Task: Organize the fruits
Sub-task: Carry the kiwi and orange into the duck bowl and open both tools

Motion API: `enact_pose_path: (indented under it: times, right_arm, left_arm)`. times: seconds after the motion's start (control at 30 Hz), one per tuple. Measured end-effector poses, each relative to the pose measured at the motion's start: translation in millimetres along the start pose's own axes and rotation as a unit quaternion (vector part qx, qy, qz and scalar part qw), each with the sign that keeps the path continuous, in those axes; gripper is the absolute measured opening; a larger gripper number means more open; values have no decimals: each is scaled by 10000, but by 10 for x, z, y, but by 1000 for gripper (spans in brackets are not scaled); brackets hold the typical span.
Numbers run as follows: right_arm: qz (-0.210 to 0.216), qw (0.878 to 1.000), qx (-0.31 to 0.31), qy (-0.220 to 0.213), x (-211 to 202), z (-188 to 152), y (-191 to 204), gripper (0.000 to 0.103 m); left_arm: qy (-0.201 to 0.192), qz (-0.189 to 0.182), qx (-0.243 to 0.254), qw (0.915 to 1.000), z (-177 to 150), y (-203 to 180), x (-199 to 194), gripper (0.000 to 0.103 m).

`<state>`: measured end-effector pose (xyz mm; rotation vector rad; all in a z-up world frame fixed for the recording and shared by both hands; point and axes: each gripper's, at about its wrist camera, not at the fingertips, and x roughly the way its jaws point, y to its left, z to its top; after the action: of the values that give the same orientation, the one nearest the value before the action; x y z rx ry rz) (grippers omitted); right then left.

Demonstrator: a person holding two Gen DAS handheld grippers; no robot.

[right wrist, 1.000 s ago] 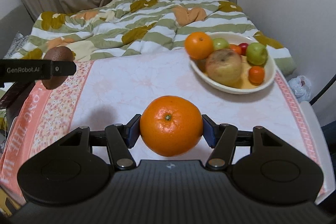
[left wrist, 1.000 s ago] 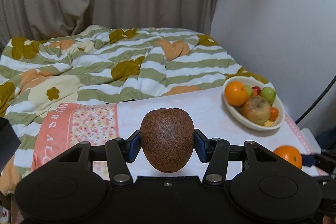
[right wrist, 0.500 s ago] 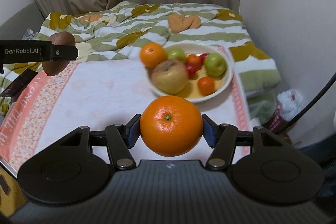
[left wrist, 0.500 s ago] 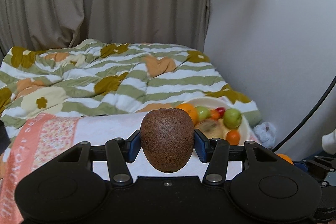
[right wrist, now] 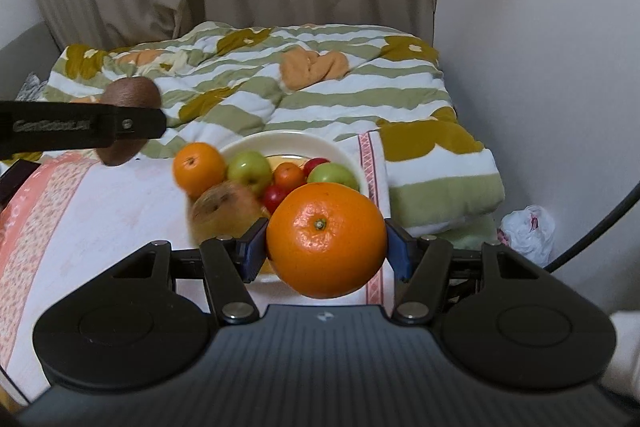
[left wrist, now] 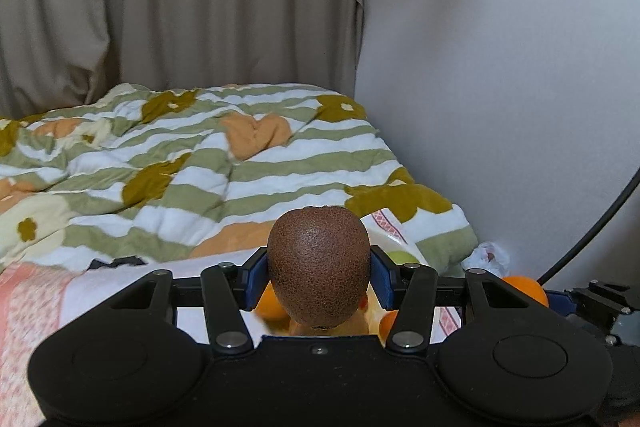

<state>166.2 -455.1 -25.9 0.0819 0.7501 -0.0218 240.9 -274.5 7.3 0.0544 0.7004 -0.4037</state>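
Fruit count: two large oranges [right wrist: 325, 239] [right wrist: 199, 169], two small oranges [right wrist: 289, 175], two green apples [right wrist: 250, 167], two red fruits [right wrist: 274, 195], one russet apple [right wrist: 224, 211], one kiwi [left wrist: 319, 263], one bowl [right wrist: 280, 141].

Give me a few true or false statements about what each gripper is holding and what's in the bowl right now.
1. The left gripper holds a kiwi. True.
2. The right gripper is empty. False: its jaws are shut on an orange.
3. The bowl already holds fruit. True: another orange, green apples and small red fruits.
4. The bowl sits on the striped blanket. False: it rests on the cloth-covered table.
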Motion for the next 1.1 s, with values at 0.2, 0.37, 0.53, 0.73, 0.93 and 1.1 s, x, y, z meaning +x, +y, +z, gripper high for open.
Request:
enact_pose_path:
  times: [0.2, 0.37, 0.53, 0.73, 0.93, 1.1]
  right_arm:
    - [-23, 9997, 156, 187, 328, 110, -58, 75]
    - [-41, 9991, 243, 354, 576, 130, -64, 75]
    - [2, 9984, 316, 462, 696, 105, -56, 75]
    - [70, 9982, 279, 526, 767, 92, -48, 75]
    - [22, 9981, 269, 558, 788, 89, -62, 75]
    - [15, 9981, 266, 556, 766, 101, -59, 75]
  left_arm:
    - [348, -137, 241, 9990, 201, -38, 584, 56]
    - [720, -207, 395, 9964, 283, -56, 1110, 56]
    - [1043, -260, 499, 9930, 283, -63, 1511, 56]
    - [1229, -267, 657, 9899, 231, -104, 1718, 56]
    - [1180, -339, 667, 9902, 245, -121, 1744, 69]
    - [838, -367, 585, 9941, 324, -69, 1514, 92]
